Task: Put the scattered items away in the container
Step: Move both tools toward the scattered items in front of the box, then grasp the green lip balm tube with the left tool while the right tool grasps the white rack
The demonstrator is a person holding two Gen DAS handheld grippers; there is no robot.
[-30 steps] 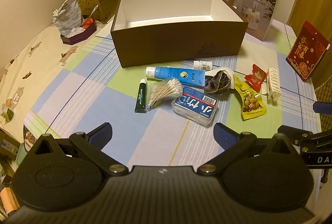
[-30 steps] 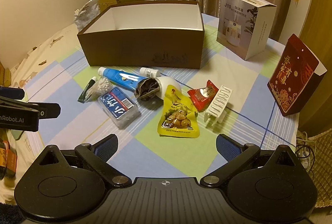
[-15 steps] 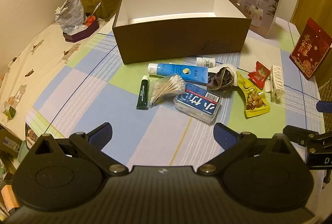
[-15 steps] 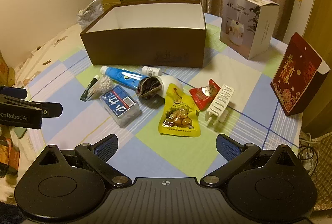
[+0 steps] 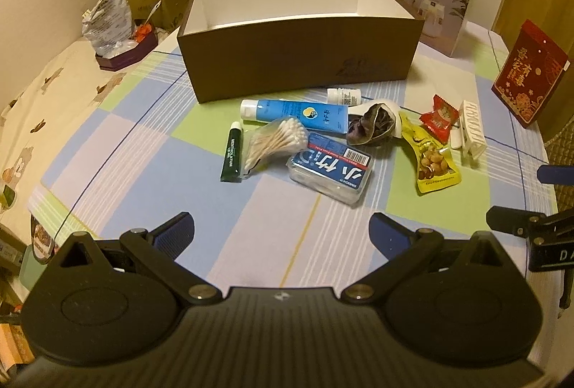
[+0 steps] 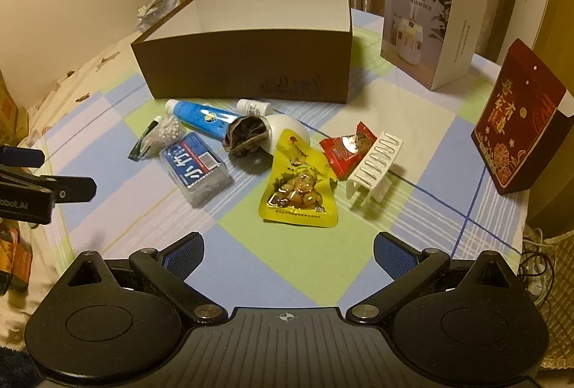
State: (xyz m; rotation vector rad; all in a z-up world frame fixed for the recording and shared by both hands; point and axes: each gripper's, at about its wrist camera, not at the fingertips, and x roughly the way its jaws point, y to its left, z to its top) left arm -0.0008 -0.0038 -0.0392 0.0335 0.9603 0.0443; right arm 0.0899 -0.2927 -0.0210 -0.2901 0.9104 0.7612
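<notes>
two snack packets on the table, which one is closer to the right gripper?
The yellow snack pouch: it lies just ahead of the right gripper, while the red candy wrapper sits farther back, beside the white rack.

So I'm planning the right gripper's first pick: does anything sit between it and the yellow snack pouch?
Nothing visible does. The right gripper is open, with only bare checked tablecloth between it and the yellow snack pouch, the nearest item to it.
</notes>
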